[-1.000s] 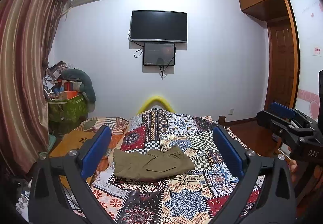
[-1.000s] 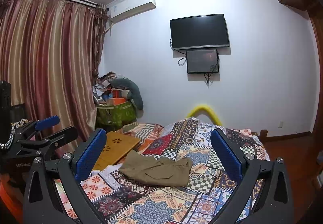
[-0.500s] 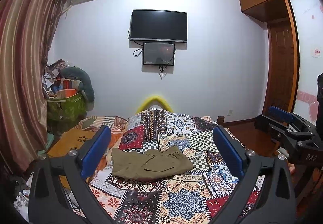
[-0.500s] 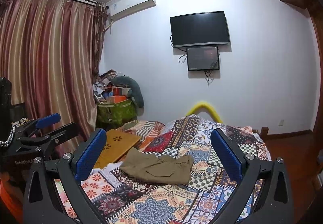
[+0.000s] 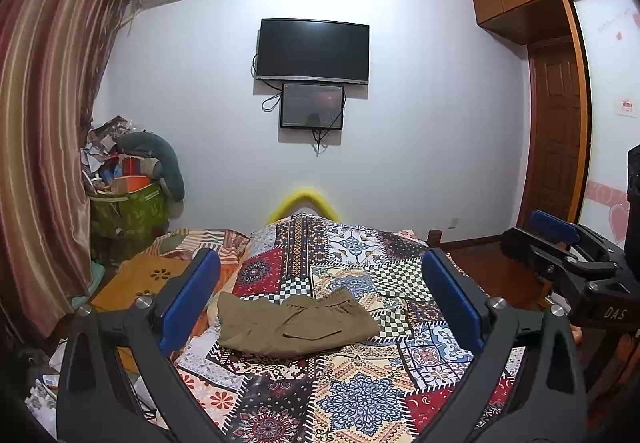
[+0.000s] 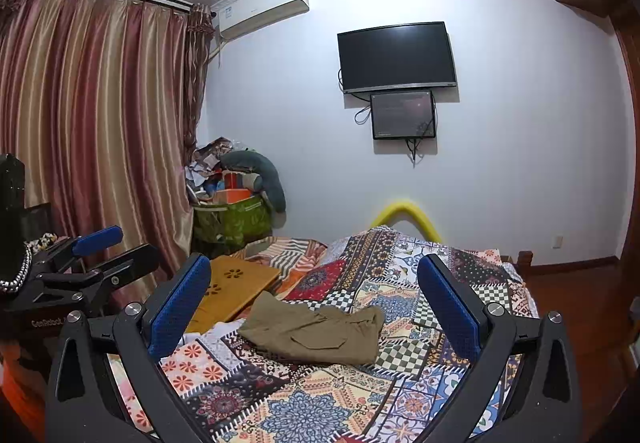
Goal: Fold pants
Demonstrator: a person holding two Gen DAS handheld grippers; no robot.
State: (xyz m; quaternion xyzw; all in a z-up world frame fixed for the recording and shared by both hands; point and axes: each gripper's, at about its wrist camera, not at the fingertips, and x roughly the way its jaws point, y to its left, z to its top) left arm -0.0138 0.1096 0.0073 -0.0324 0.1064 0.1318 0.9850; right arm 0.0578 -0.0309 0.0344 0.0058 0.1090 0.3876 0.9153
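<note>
The olive-green pants lie folded in a compact bundle on the patchwork quilt of the bed. In the right wrist view the pants sit straight ahead between the blue pads. My left gripper hangs open above the near part of the bed, well short of the pants, with nothing in it. My right gripper is also open and empty, level with the left one. Each shows at the edge of the other's view: the right gripper at the right, the left gripper at the left.
An orange wooden lap board rests on the bed's left side, close to the pants. A green bag piled with clutter stands by the striped curtain. A yellow curved bar marks the bed's far end. Wooden floor and a door are at the right.
Both views drift only slightly. The pants have not moved, and both grippers stay open and empty.
</note>
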